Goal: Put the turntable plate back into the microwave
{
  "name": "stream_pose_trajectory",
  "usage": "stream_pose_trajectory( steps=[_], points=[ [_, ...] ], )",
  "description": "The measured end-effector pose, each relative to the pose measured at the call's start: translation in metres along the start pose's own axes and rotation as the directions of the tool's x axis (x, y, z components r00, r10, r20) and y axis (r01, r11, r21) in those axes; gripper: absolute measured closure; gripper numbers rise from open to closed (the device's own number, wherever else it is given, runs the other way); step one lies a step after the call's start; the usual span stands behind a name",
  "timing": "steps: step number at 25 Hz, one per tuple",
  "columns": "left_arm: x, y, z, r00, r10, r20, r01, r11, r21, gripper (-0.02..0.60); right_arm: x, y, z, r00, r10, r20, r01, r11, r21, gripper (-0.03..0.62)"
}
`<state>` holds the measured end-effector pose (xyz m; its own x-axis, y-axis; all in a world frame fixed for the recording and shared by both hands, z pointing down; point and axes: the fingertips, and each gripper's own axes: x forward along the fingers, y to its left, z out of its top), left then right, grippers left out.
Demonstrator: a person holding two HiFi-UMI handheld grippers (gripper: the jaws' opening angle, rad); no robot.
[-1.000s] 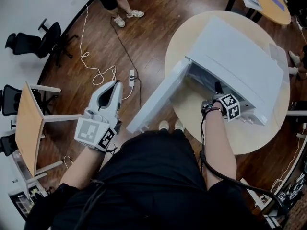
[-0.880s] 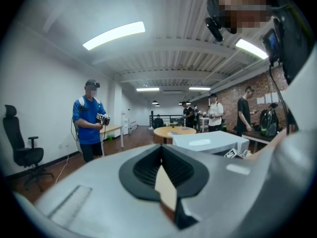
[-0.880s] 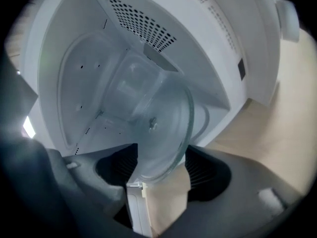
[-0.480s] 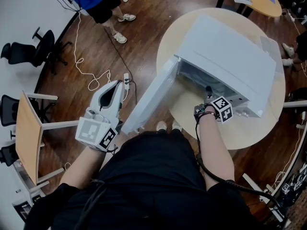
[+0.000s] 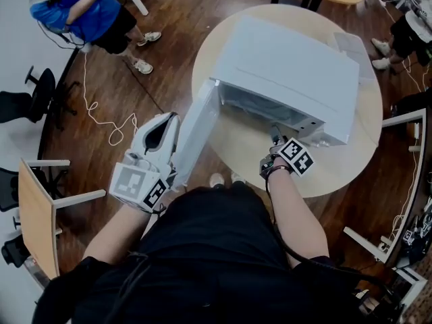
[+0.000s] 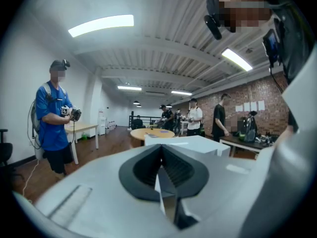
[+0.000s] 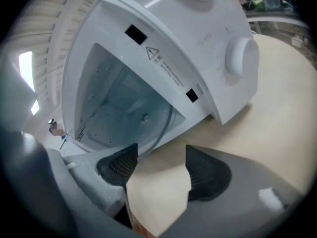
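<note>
The white microwave point(image 5: 290, 66) stands on a round wooden table point(image 5: 337, 167) with its door point(image 5: 196, 137) swung open to the left. In the right gripper view the clear glass turntable plate point(image 7: 148, 128) lies inside the cavity, its curved rim near the front edge. My right gripper point(image 7: 156, 157) is open and holds nothing, just outside the opening over the tabletop; the head view shows this right gripper point(image 5: 273, 135) at the front of the microwave. My left gripper point(image 5: 165, 120) hangs beside the door's outer face, and in its own view the left gripper point(image 6: 161, 170) is shut on nothing.
A person in a blue shirt point(image 5: 74, 12) stands at the upper left near a white cable point(image 5: 101, 123) on the wood floor. A small wooden table point(image 5: 34, 214) and office chairs are at the left. The microwave's knob point(image 7: 241, 58) faces me.
My right gripper has drawn back from inside the microwave's opening to just in front of it. My left gripper has come closer to the open door. The head view has shifted.
</note>
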<state>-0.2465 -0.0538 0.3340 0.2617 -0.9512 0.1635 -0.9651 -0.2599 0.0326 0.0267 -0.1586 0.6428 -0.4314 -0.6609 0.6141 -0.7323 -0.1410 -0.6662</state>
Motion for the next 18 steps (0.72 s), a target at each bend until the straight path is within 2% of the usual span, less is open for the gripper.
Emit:
stream_pose_trajectory(
  steps=[4,14,18],
  points=[
    [0.024,-0.023,-0.001,0.997,-0.076,0.009,0.076,0.997,-0.015,0.574,-0.021,-0.003,0.0,1.0,0.004,-0.002,-0.005,0.994,-0.106,0.292],
    [0.058,-0.057,-0.004,0.979,-0.203,0.016,0.204,0.979,-0.019,0.574,-0.066,-0.008,0.015,0.998,0.041,0.036,-0.036,0.988,-0.15,0.292],
    [0.064,-0.063,-0.008,0.973,-0.233,0.005,0.233,0.972,-0.031,0.574,-0.085,-0.001,0.02,0.996,0.058,0.064,-0.043,0.977,-0.21,0.292]
  ],
)
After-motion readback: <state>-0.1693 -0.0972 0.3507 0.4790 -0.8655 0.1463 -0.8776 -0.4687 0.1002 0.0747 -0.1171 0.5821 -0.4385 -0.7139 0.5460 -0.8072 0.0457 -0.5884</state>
